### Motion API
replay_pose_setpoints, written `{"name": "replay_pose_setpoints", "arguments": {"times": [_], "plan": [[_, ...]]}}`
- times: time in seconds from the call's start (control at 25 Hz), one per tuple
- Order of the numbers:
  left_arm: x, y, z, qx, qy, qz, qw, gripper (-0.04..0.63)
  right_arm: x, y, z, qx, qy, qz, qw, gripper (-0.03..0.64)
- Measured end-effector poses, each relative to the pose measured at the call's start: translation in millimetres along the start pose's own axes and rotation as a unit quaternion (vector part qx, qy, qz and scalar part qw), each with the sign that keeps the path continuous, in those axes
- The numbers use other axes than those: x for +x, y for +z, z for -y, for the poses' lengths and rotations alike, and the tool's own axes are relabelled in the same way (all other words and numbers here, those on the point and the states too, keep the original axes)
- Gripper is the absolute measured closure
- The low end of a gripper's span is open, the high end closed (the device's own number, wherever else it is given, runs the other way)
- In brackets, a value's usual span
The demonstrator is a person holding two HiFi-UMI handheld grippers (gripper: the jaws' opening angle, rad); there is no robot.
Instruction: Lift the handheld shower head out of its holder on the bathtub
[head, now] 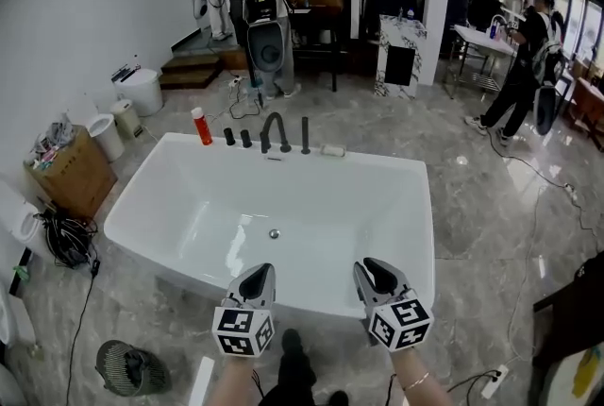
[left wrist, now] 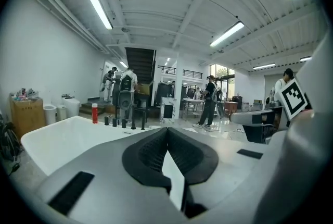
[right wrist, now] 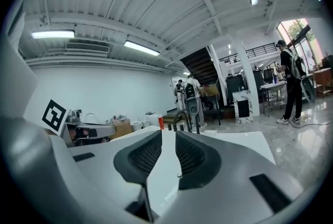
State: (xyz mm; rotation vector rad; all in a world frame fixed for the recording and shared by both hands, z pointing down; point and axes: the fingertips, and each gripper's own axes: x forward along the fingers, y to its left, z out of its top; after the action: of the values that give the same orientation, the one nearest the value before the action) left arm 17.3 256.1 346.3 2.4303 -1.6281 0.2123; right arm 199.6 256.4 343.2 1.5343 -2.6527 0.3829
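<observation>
While near the bathtub [head: 408, 170] on marble floor [head: 491, 206], left gripper [head: 257, 274] closed, right gripper [head: 375, 267] ajar, empty.

A: Any txt, brands, nos.?
B: None legible. Only b/w square code patterns on the cube [head: 243, 330] behind the jaws of the left gripper [head: 257, 279] and on the cube [head: 400, 320] behind the jaws of the right gripper [head: 376, 274]. No letters or digits.
A: Red bottle [head: 202, 126], far ahead of jaws?
B: Too small, can't read anything on it.
</observation>
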Motion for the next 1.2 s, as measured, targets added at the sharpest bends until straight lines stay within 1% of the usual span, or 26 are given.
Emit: {"name": "replay_pose_setpoints", "arguments": {"times": [0.28,0.44,0.6,0.8,1.0,1.2], "plan": [[113.9,16.3,-105.1,0.004,-0.025,-0.023,0.9994,0.575,159.0,3.8,22.3,0.025,-0.014,-0.029,0.999,0.488],[160.2,26.9,-162.3,-0.004,-0.03,-0.031,0.9991,0.575,232.4,6.3,26.1,0.027,-0.019,-0.044,0.998,0.475],[203.0,32.0,-207.8,-0.015,-0.031,-0.035,0.9988,0.575,297.1,9.4,37.1,0.022,-0.027,-0.055,0.998,0.474],[242.7,31.7,-243.2,-0.02,-0.041,-0.047,0.9978,0.575,356.9,14.9,50.6,0.014,-0.04,-0.06,0.997,0.472],[287.7,36.1,-265.2,-0.025,-0.046,-0.046,0.9976,0.575,409.9,18.7,73.5,0.01,-0.046,-0.063,0.997,0.472],[328.8,34.3,-278.8,-0.028,-0.048,-0.045,0.9975,0.575,457.8,17.5,94.8,0.005,-0.04,-0.064,0.997,0.473]]}}
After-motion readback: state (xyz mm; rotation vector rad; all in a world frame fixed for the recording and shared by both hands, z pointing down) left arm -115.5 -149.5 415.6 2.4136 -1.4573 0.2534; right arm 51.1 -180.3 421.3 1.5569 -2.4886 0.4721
